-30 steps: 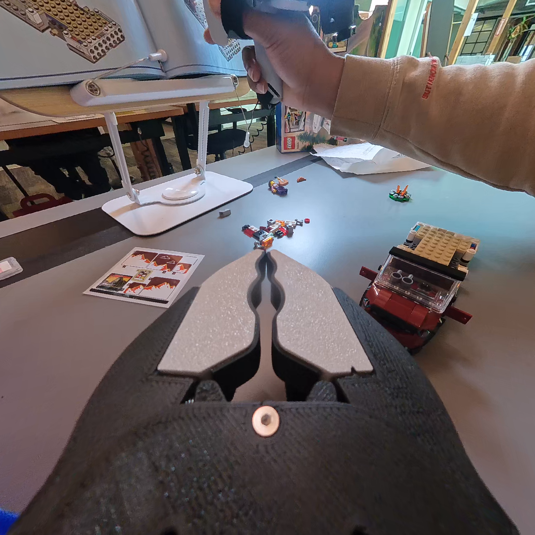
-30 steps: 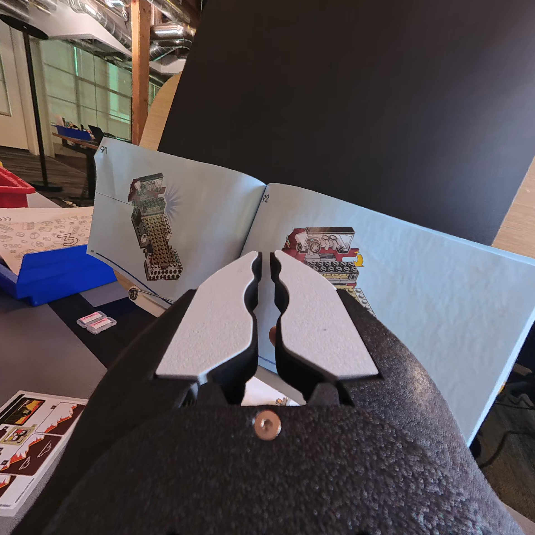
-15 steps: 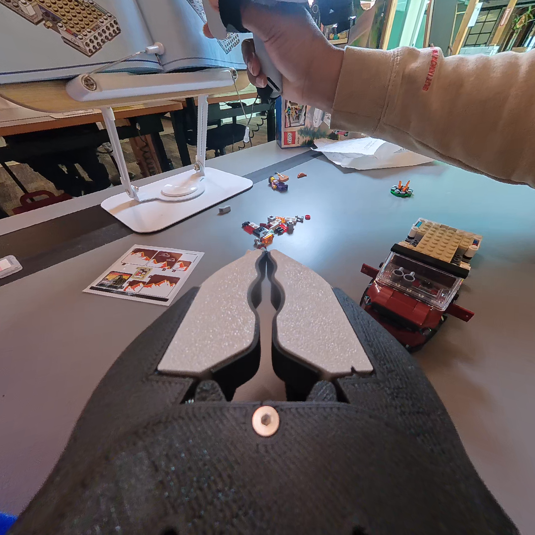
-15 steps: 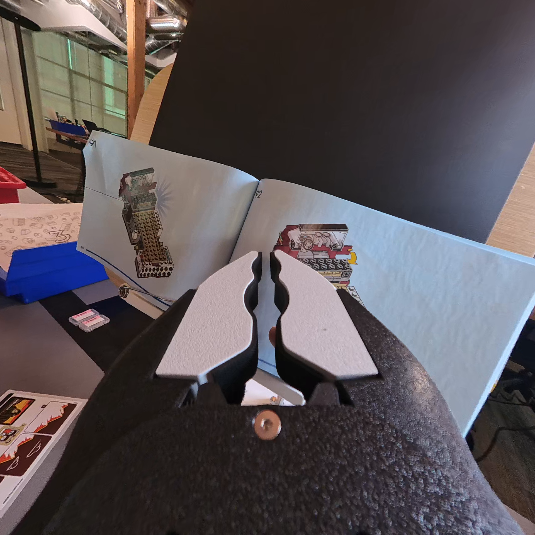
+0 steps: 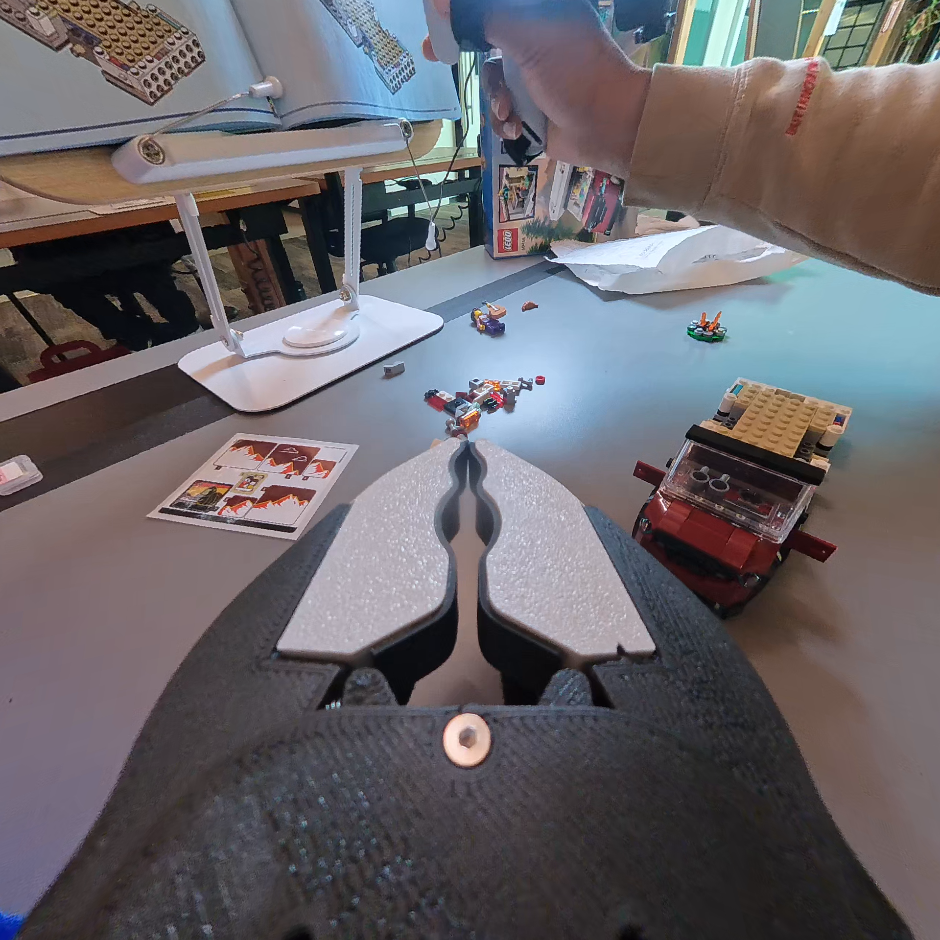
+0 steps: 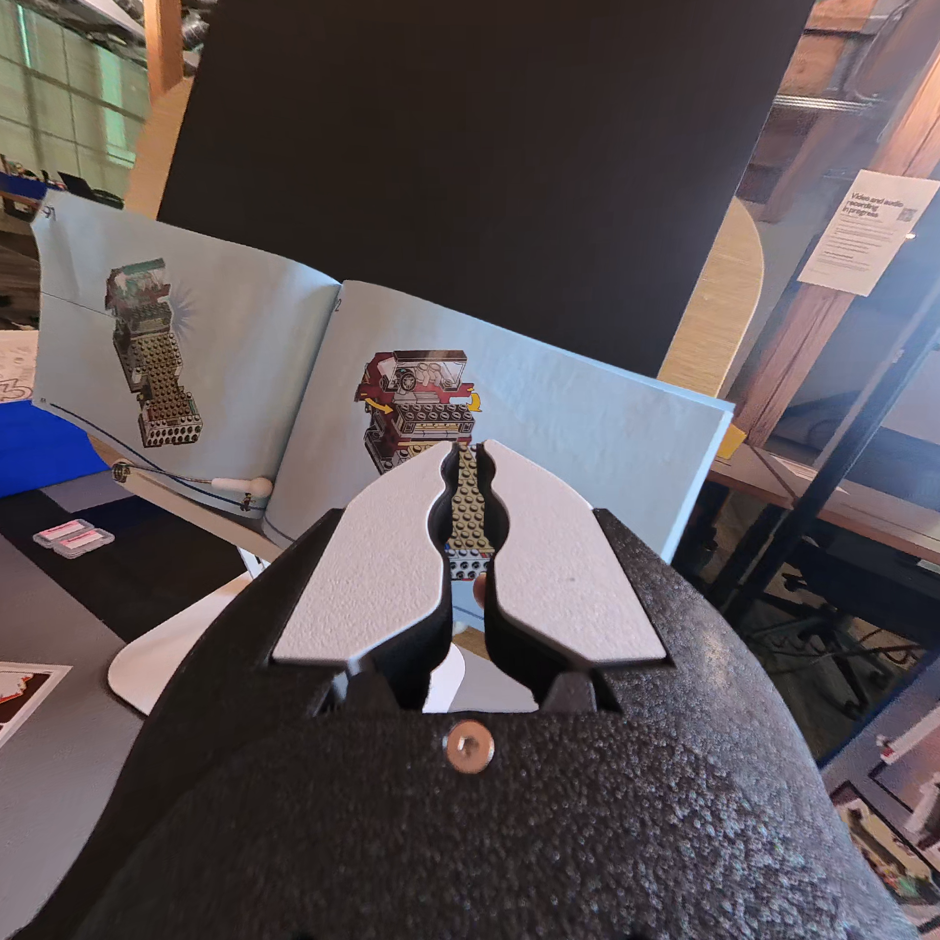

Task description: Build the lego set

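While the left gripper [image 5: 466, 443] is hovering low over the grey table [image 5: 610, 356] with its fingertips meeting on nothing, the pile of loose bricks [image 5: 483, 399] is lying just ahead of them, the red brick car [image 5: 732, 503] off to the right and the sticker sheet [image 5: 254, 483] to the left. In the right wrist view, the right gripper [image 6: 468, 445] is pointing at the right-hand page of the open instruction booklet [image 6: 559, 417] propped on its white stand [image 6: 163, 656], with a narrow slit showing between its tips and nothing in it; whether they are touching the page I cannot tell.
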